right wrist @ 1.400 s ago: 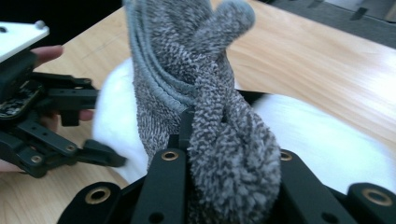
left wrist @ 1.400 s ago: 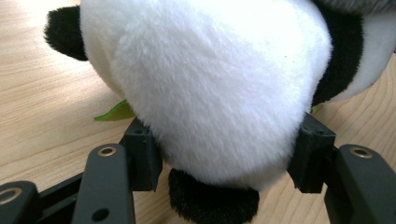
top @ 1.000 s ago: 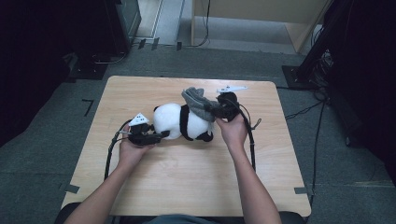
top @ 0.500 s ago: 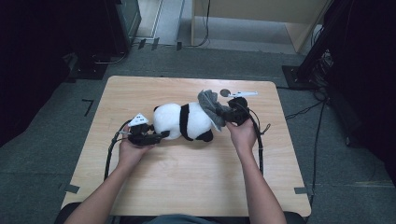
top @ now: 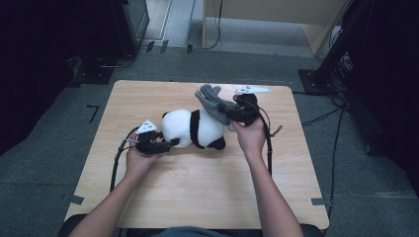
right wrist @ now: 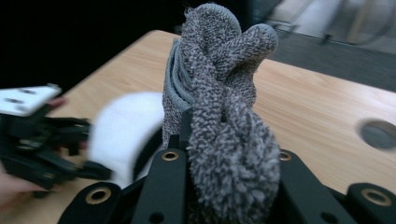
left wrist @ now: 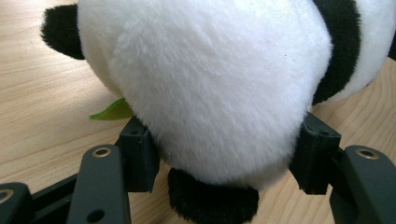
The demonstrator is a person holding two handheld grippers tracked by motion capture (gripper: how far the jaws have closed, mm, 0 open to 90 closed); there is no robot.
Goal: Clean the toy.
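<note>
A black-and-white panda plush (top: 195, 129) lies on its side in the middle of the wooden table (top: 197, 197). My left gripper (top: 173, 143) is at its left end. In the left gripper view the pads (left wrist: 137, 158) press into both sides of the panda's white rump (left wrist: 210, 84), so my left gripper (left wrist: 224, 161) is shut on it. A green tag (left wrist: 112, 111) sticks out under the plush. My right gripper (top: 230, 111) hovers over the panda's right end, shut on a bunched grey knitted cloth (top: 211, 100). That cloth (right wrist: 224, 93) stands up from my right gripper (right wrist: 231, 177).
A round hole (right wrist: 378, 134) is cut in the tabletop near its far edge. Cables (top: 269, 143) trail from both grippers across the table. Dark equipment racks (top: 123, 24) and a wooden cabinet (top: 276, 15) stand on the floor beyond the table.
My right gripper, still holding the grey cloth, dipped toward the right, then rose back over the panda's end. The left gripper and the panda stayed put.
</note>
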